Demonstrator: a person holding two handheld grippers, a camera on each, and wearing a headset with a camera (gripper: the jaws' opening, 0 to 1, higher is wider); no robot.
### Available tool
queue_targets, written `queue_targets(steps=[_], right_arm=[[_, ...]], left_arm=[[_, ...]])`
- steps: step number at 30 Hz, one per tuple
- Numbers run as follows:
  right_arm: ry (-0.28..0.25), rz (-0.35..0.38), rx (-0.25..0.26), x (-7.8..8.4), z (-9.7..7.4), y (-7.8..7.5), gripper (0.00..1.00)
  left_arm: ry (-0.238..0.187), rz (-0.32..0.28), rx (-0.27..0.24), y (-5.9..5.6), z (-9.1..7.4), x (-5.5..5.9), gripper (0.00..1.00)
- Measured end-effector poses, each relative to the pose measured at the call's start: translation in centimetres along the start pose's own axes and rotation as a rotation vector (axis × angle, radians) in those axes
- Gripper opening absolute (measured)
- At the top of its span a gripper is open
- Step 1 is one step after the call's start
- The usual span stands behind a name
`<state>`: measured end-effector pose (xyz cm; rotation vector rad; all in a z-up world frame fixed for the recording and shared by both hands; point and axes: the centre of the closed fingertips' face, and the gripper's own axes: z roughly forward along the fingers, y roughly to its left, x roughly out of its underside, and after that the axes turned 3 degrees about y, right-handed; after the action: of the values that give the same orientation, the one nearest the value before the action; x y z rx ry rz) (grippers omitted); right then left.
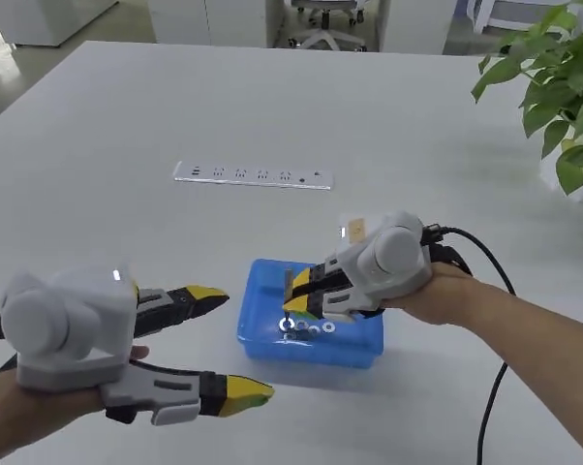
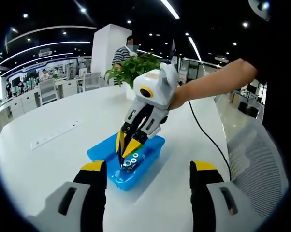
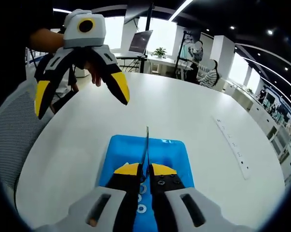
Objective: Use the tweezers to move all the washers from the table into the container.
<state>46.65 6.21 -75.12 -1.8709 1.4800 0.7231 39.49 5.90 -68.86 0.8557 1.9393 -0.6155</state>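
Note:
A blue container [image 1: 354, 354] sits on the white table, with several small washers [image 1: 309, 328] lying in it. My right gripper [image 1: 303, 298] hovers over the container, shut on thin metal tweezers [image 3: 146, 145] that point down toward the washers [image 3: 160, 182]. In the left gripper view the right gripper [image 2: 126, 145] stands above the container [image 2: 99, 151] and the washers [image 2: 131, 161]. My left gripper [image 1: 229, 342] is open and holds nothing, left of the container, and its jaws [image 2: 149, 169] frame the container. The right gripper view shows the left gripper [image 3: 80, 96] open beyond the container [image 3: 169, 154].
A white power strip [image 1: 253, 175] lies farther back on the table. A green plant [image 1: 563, 87] stands at the right edge. A black cable [image 1: 490, 291] trails from the right gripper. People sit at desks in the background.

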Motion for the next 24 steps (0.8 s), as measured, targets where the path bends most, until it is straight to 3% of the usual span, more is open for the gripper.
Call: queue_targets(steps=[17, 24], right_arm=[[0.002, -0.022, -0.006, 0.1, 0.1, 0.2, 0.09], [0.006, -0.04, -0.011, 0.1, 0.1, 0.3, 0.09]], left_arm=[[0.036, 0.128, -0.001, 3.2, 2.7, -1.8, 0.33], [0.057, 0.185, 0.006, 4.0, 4.0, -2.2, 0.24]])
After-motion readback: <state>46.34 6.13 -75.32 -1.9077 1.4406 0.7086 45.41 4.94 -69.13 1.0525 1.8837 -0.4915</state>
